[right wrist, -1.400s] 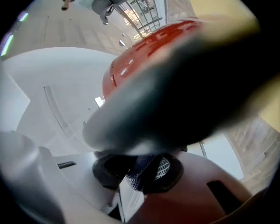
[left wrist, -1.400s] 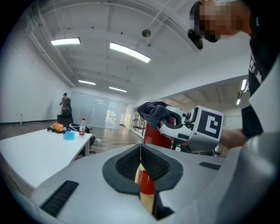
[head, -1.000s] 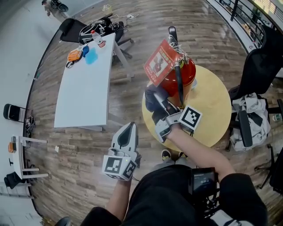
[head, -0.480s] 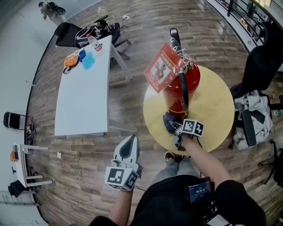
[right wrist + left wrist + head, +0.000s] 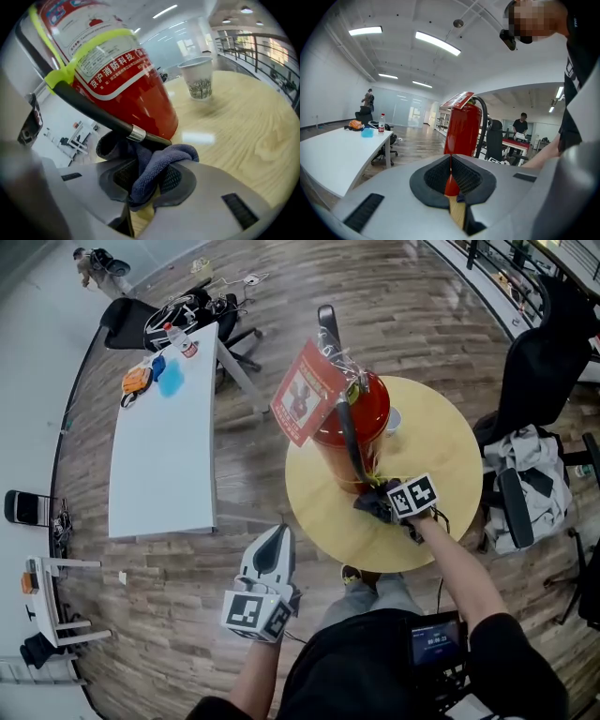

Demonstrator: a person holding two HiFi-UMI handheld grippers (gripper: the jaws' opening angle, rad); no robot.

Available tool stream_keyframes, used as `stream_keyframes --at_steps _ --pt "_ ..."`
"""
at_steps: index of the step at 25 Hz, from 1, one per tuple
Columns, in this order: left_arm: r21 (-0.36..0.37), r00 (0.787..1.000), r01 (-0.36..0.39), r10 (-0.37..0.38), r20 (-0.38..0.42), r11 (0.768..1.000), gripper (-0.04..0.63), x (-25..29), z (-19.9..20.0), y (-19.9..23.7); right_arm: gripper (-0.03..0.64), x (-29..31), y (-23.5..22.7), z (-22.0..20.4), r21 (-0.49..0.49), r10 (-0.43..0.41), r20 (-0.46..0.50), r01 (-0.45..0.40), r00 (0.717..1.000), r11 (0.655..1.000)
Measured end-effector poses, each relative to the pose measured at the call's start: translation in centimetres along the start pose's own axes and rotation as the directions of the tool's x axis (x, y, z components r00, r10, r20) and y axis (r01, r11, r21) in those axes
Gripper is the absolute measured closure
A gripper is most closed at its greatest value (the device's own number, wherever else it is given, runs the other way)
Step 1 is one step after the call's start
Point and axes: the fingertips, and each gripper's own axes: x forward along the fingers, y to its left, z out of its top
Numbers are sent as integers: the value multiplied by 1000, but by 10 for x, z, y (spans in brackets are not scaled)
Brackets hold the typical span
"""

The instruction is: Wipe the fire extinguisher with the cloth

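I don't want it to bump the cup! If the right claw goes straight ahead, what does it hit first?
Not the cup. Its cloth would likely meet the black hose, then the fire extinguisher's red bottom right behind.

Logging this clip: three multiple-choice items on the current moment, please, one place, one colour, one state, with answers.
1. Where does the paper cup stand?
A. on the round table, by the fire extinguisher
B. on a shelf
C. in a box
2. What colour is the cloth?
A. yellow
B. blue-grey
C. white
3. How is the right tool?
A. open, empty
B. shut on nothing
C. shut on the cloth
1 A: it stands on the wooden top behind the red cylinder. 2 B: seen between the jaws. 3 C: its jaws pinch the cloth.
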Motion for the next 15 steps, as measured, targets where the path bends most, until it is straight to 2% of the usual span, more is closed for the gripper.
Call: stream_keyframes --at_steps 2,5,7,9,12,15 --pt "3 1000 -13 13 4 1000 571 0 2 -4 531 -7 -9 -2 -65 -9 -24 7 1000 998" --pt "3 999 -47 47 7 999 571 -4 3 -5 531 -19 -31 -7 -110 -39 -37 35 999 993" --pt "5 998 -67 67 4 998 571 -6 1 -7 531 -28 -51 0 -120 -78 -21 75 997 990" --pt "7 996 -87 87 -3 996 571 -8 -1 -9 531 -34 -66 11 -181 -108 1 106 994 978" --pt "14 994 -111 111 -12 994 571 -11 -4 -11 531 -26 -65 32 -368 -111 9 106 994 924" --pt "18 990 -136 136 -20 991 571 -13 -5 -15 531 -10 -58 51 -567 -150 -12 117 989 815"
